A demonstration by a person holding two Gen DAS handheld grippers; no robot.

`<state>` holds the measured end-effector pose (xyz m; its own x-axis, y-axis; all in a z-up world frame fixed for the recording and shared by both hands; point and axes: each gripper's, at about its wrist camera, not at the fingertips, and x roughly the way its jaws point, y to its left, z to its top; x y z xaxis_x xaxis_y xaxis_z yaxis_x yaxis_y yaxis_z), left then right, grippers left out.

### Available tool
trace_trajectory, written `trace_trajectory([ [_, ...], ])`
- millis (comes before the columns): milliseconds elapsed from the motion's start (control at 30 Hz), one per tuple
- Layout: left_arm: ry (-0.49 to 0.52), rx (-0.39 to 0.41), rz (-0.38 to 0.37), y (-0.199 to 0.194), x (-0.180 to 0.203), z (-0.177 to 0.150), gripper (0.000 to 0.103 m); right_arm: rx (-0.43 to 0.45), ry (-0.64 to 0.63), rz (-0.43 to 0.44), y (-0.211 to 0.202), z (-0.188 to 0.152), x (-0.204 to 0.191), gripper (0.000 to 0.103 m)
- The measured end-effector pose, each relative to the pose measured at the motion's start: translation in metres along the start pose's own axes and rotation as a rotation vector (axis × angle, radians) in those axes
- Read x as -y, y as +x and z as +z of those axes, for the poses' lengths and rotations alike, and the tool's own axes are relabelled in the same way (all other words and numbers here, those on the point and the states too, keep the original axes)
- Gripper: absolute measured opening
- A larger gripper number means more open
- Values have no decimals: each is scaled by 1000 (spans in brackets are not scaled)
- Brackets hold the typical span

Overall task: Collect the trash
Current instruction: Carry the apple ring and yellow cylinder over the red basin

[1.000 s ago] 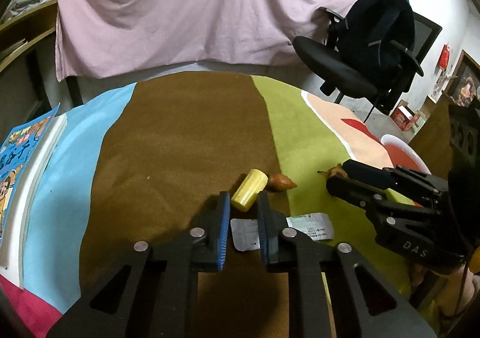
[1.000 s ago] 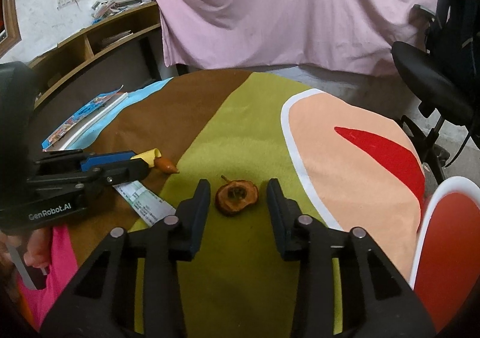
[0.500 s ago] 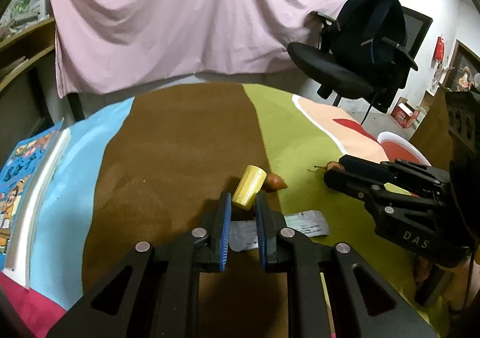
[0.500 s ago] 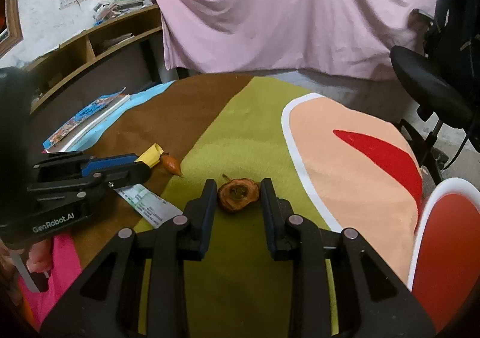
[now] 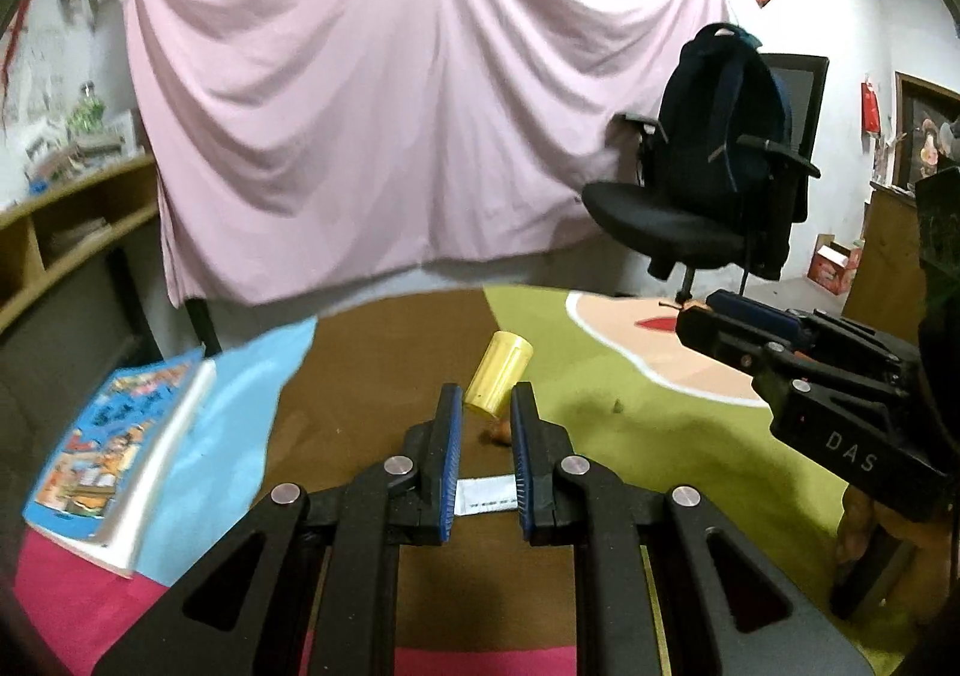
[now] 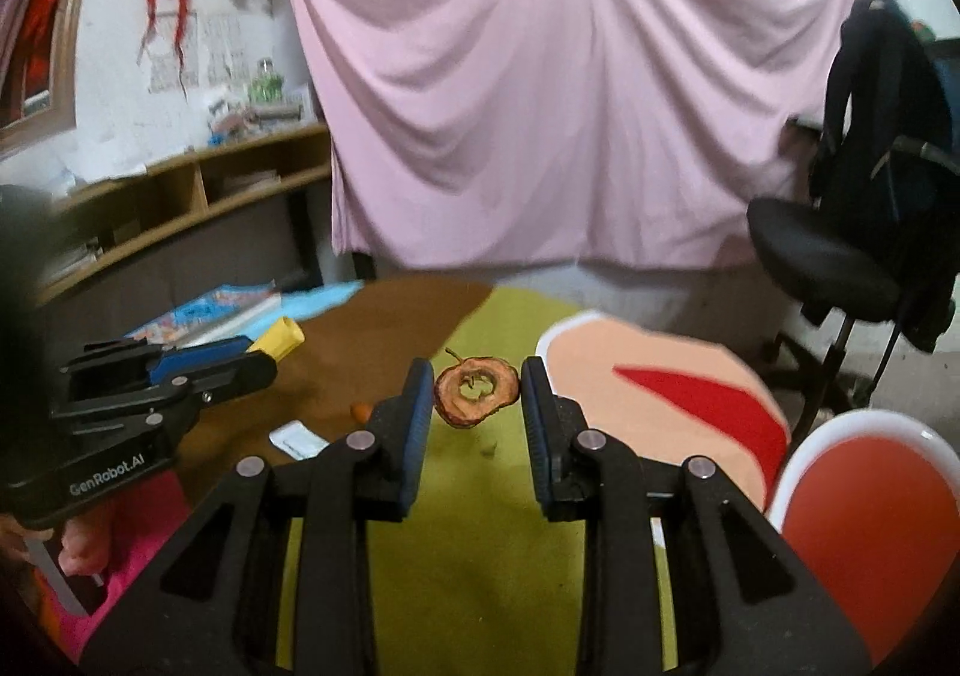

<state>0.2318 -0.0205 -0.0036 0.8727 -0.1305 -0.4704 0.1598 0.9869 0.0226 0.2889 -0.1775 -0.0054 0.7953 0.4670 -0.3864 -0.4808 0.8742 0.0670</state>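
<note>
My left gripper [image 5: 485, 397] is shut on a yellow cylinder [image 5: 499, 371], held at its near end and lifted above the table; both also show in the right wrist view, gripper [image 6: 252, 364] and cylinder [image 6: 281, 337]. My right gripper [image 6: 478, 379] is shut on a dried brown fruit slice with a hole [image 6: 476, 390], lifted off the cloth. A white paper slip [image 5: 485, 493] and a small orange scrap [image 5: 499, 431] lie on the brown part of the tablecloth [image 5: 348, 406] under the left gripper; slip [image 6: 297, 439] and scrap [image 6: 360, 410] also show in the right wrist view.
A children's book [image 5: 114, 448] lies at the table's left edge. A red bin with a white rim [image 6: 864, 508] stands at the right. An office chair with a dark backpack [image 5: 714, 196] stands beyond the table. A pink sheet [image 5: 390, 123] hangs behind; shelves [image 6: 180, 208] at left.
Both grippers closed on their objects and lifted: the left one raised the yellow cylinder, the right one raised the fruit slice. The paper slip and orange scrap stayed on the cloth.
</note>
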Motion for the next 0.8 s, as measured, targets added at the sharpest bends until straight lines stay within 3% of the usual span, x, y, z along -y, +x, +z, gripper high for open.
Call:
trace_trajectory([
  [400,43,167,-21,-38,49,26,13,243,80,-83,-72,7,26,59],
  [800,158,209,-111,-41,129,51,13,338,140,-195,-130,6,74,59],
])
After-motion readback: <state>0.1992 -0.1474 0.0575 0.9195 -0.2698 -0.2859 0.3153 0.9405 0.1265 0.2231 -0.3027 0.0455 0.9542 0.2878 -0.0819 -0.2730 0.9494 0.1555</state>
